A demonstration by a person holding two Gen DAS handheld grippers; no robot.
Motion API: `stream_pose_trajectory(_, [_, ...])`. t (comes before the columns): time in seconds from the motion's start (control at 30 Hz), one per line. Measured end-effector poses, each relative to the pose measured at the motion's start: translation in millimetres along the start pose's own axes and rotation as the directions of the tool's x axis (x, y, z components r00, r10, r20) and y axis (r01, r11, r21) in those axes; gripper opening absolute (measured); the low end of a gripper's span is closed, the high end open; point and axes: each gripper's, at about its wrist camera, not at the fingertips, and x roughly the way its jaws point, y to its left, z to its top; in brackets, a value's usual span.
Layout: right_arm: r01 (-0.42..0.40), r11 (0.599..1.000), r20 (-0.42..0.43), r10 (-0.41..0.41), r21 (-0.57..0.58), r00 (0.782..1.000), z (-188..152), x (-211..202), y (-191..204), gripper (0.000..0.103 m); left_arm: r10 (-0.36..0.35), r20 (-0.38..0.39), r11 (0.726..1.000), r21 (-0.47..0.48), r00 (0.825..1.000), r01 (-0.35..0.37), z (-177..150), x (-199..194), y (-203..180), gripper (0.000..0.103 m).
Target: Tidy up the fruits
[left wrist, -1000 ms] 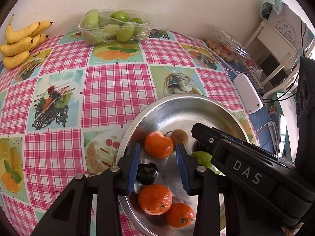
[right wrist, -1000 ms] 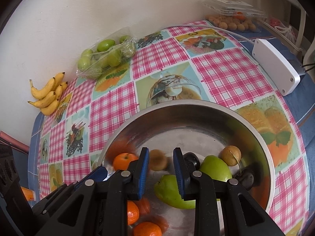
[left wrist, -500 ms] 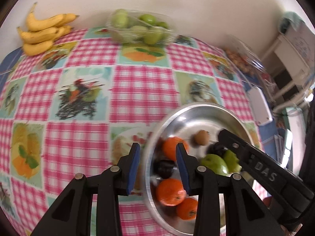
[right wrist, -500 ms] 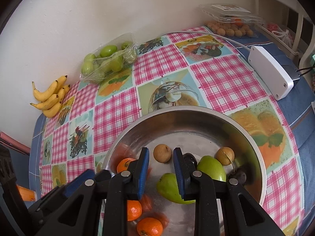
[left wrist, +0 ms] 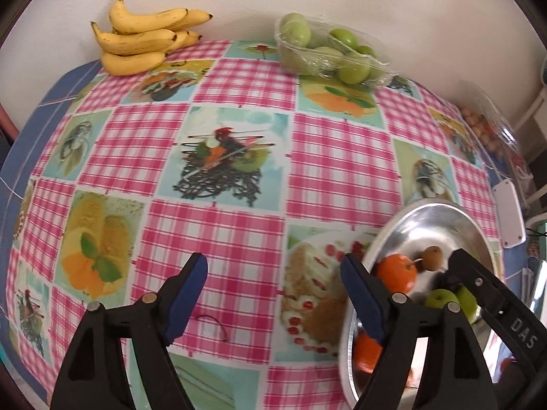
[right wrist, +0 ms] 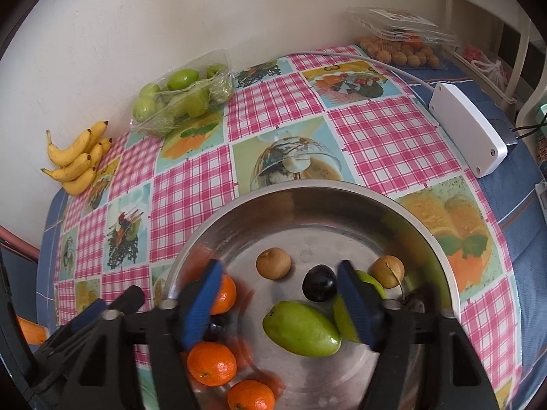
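Open tablecloth (left wrist: 239, 239) mid-table; bananas (left wrist: 143, 41), plum pack (left wrist: 328, 51) at wall, bowl (left wrist: 427, 212) to right.

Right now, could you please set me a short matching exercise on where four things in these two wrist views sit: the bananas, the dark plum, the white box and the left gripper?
Things:
1. bananas
2. dark plum
3. white box
4. left gripper

Places:
A. inside the metal bowl
B. on the blue cloth at the table's edge, with a cable attached
C. against the wall, beside the tray of green fruit
D. above the checked tablecloth, jaws opening, nothing between them

Pairs: 1-C, 2-A, 3-B, 4-D
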Motion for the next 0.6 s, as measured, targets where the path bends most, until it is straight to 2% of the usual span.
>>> stream_pose_trajectory(0.17, [0.006, 1.000, -0.007, -0.006, -0.024, 1.000, -2, 4, 3, 0.085, 0.022, -0.002, 1.000, -0.021, 1.000, -0.022, 0, 6, 8, 0.084])
stream_pose_trajectory(0.23, [0.006, 1.000, -0.006, -0.006, -0.031, 1.000, -2, 4, 4, 0.089, 0.032, 0.000, 0.999, -0.025, 0.999, -0.032, 0, 7, 11, 0.092])
stream_pose_trajectory(0.4, [0.007, 0.999, 0.005, -0.007, -0.048, 1.000, -3, 5, 7, 0.103, 0.064, 0.001, 0.998, -0.028, 0.998, -0.064, 0, 11, 16, 0.092])
stream_pose_trajectory(0.6, [0.013, 0.997, 0.009, -0.012, -0.073, 1.000, -5, 7, 11, 0.103, 0.053, -0.007, 0.998, -0.027, 0.999, -0.053, -1, 17, 21, 0.093])
